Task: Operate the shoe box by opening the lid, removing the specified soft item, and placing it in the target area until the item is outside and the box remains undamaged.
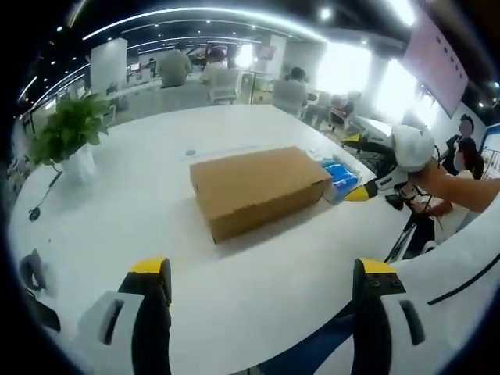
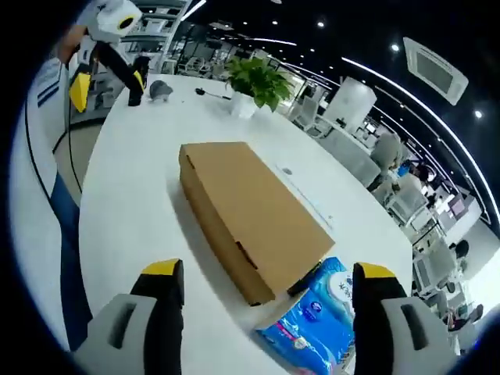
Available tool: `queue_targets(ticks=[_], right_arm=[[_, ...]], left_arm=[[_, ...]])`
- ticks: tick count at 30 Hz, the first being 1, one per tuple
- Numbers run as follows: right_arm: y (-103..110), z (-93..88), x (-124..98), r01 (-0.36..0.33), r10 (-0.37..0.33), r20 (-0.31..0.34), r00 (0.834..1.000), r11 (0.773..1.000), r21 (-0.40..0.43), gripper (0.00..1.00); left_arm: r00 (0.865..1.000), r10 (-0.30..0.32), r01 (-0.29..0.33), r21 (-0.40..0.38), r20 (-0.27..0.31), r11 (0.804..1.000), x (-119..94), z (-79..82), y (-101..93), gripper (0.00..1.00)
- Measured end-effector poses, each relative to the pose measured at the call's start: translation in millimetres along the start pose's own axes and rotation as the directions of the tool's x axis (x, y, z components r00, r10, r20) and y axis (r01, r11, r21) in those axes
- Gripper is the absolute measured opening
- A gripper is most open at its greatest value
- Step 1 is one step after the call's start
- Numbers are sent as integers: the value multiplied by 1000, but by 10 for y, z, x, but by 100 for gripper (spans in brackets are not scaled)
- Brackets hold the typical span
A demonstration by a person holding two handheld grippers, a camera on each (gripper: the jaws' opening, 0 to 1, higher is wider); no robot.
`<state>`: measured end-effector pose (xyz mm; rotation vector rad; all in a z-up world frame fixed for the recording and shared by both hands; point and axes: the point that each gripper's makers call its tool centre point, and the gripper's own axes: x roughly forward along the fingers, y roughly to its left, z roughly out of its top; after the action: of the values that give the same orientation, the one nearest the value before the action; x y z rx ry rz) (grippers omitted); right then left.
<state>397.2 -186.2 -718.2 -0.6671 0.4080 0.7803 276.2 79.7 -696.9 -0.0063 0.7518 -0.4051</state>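
Both our grippers, left (image 1: 262,273) and right (image 2: 266,281), gape empty; shoe box (image 2: 250,215) mid-counter (image 2: 133,195) looks light, stiff cardboard; blue soft pack (image 2: 316,316) squashy—pinch its middle.

This looks like a big open office. A long, curved white counter (image 1: 258,281) runs through a wide room. Long strip lights (image 1: 211,16) and small round lamps shine from a dark ceiling. Farther back, people sit on pale office chairs (image 1: 289,95) at rows of desks with screens. A leafy green plant in a white pot (image 2: 254,84) stands on the counter. A square air vent (image 2: 437,70) sits in the ceiling.
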Motion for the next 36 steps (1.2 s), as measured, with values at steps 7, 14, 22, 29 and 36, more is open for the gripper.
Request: queue_targets(ticks=[7, 14, 22, 29, 36], right_arm=[[-229, -37, -497, 31, -30, -8, 1000, 967, 252, 93], [-354, -224, -1032, 48, -67, 16, 998, 841, 539, 96], [-171, -564, -1289, 82, -77, -34, 996, 803, 591, 96], [-190, -450, -1198, 79, -112, 9, 994, 755, 650, 95], [-230, -385, -1094, 70, -114, 25, 993, 753, 654, 95]], left_arm=[[1000, 4, -4, -30, 7, 1000, -40, 102, -12, 99], [1000, 0, 1, -42, 28, 999, -61, 157, -38, 99], [1000, 3, -3, -63, 1, 998, -20, 71, -31, 99], [1000, -15, 14, -57, -8, 998, 63, 100, -96, 99], [1000, -3, 2, -55, -9, 999, 64, 139, -55, 99]])
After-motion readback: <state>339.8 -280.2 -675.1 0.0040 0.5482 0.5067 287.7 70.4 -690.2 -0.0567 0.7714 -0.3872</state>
